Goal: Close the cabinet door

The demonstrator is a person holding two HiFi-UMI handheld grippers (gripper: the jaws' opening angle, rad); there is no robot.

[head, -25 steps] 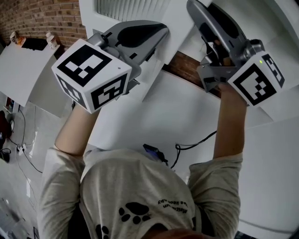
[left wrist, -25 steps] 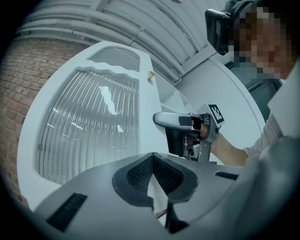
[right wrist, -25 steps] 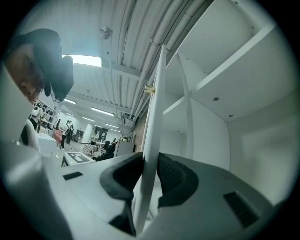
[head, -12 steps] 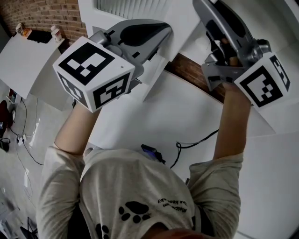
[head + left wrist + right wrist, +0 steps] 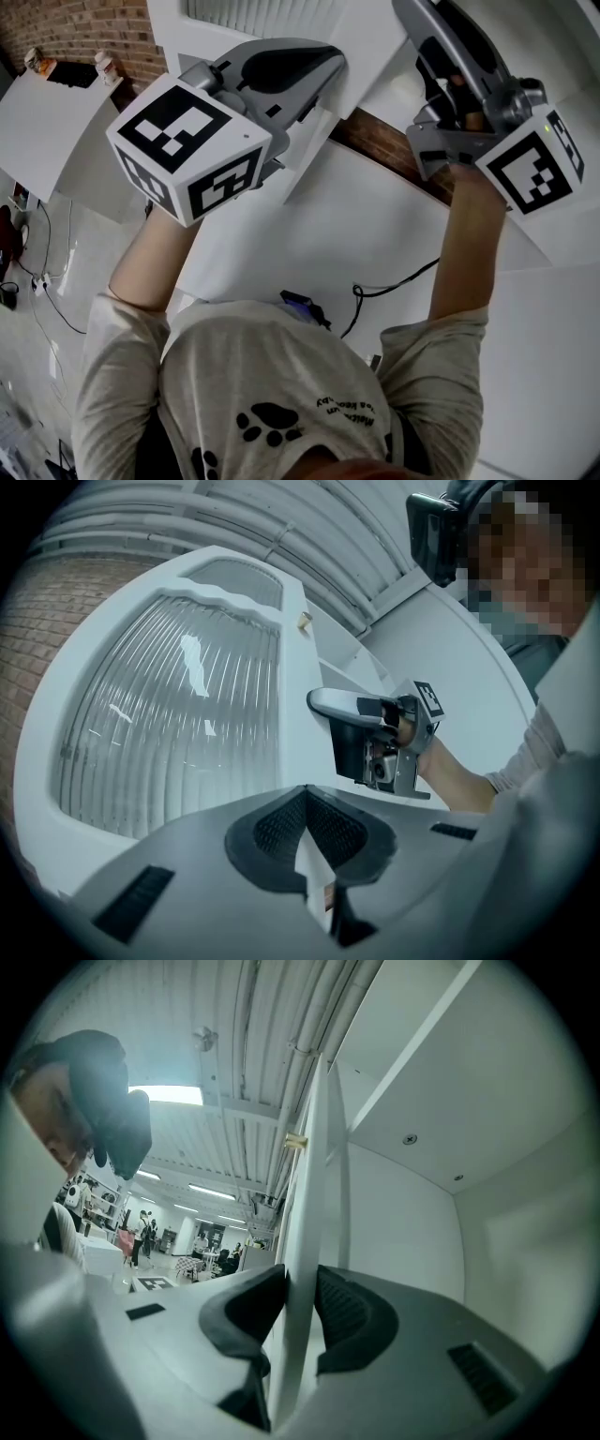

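- My right gripper is clamped on the free edge of the cabinet door, which runs vertically through frame centre.
- My left gripper pinches the same edge, lower centre.
- The cabinet interior lies right of that edge, so I judge closing swings that way.

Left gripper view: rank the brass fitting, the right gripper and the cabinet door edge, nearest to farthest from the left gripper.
1. Cabinet door edge: between the left gripper's jaws, bottom centre.
2. Right gripper: farther up the same edge, centre-right.
3. Brass fitting: farthest, upper centre on the edge.
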